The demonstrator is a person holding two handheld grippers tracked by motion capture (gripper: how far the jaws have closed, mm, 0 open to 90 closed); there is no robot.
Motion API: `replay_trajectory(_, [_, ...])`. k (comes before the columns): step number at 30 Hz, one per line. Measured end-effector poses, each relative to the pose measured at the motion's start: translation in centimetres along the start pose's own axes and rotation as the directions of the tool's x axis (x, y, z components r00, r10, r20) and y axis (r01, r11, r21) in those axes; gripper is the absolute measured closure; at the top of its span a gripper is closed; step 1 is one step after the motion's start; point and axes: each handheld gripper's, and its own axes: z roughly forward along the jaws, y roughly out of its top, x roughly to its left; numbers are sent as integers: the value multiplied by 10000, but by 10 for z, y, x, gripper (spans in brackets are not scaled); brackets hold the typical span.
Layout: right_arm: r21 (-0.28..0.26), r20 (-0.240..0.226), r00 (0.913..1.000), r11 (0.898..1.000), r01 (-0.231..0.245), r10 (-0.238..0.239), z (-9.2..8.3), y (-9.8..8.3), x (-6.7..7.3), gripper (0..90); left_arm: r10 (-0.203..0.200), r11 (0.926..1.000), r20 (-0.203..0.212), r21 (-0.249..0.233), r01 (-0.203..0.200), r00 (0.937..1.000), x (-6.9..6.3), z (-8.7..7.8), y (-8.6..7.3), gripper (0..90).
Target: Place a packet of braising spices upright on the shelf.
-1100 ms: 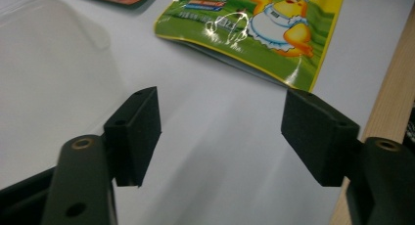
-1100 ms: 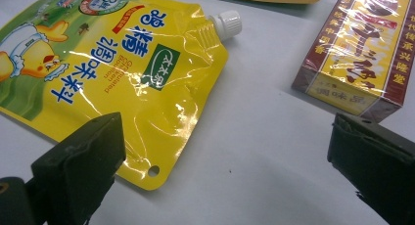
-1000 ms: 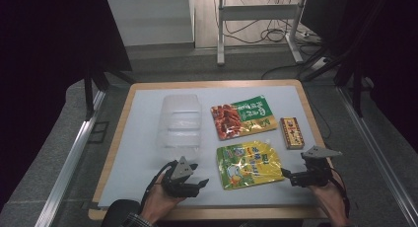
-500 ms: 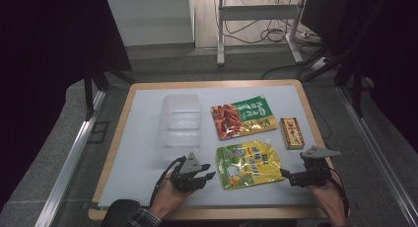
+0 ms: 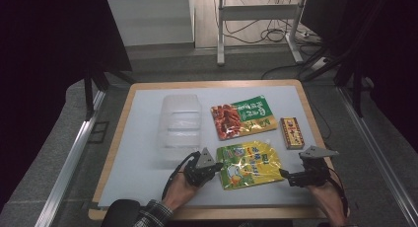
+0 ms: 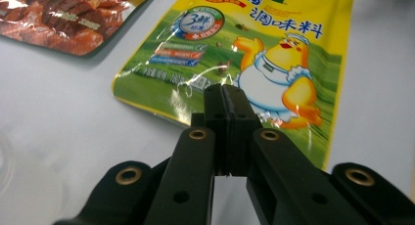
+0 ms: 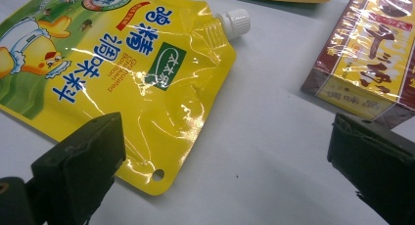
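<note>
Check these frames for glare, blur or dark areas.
High view: surroundings nearly black, lit table soft. Left gripper view: glare streaks on the yellow seasoning pouch, near jaws blurred. Right gripper view: sharp glints across the pouch and the wrapped brown box.

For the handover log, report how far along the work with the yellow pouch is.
Done: nothing visible yet; the yellow pouch lies flat on the table, and the clear container is apart from it. In hand: the left gripper has just closed its jaws, nothing between them, tips at the pouch's edge; the right gripper stands open at the opposite edge. Left: probably gripping and moving the pouch.
</note>
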Motion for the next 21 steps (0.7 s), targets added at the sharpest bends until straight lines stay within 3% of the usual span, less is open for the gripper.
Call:
replay_trajectory(11, [49, -24, 10000, 10000, 52, -52, 2, 0, 1, 7, 258, 9995, 37, -188, -258, 9997, -1, 24, 11, 898])
replay_trajectory(14, [68, -36, 10000, 10000, 51, -51, 3, 0, 1, 7, 128, 9997, 156, -231, -124, 9998, 0, 31, 11, 897])
replay_trajectory(21, [89, -24, 10000, 10000, 0, 1, 1, 1, 2, 7, 222, 9996, 71, -166, -221, 9997, -1, 33, 8, 900])
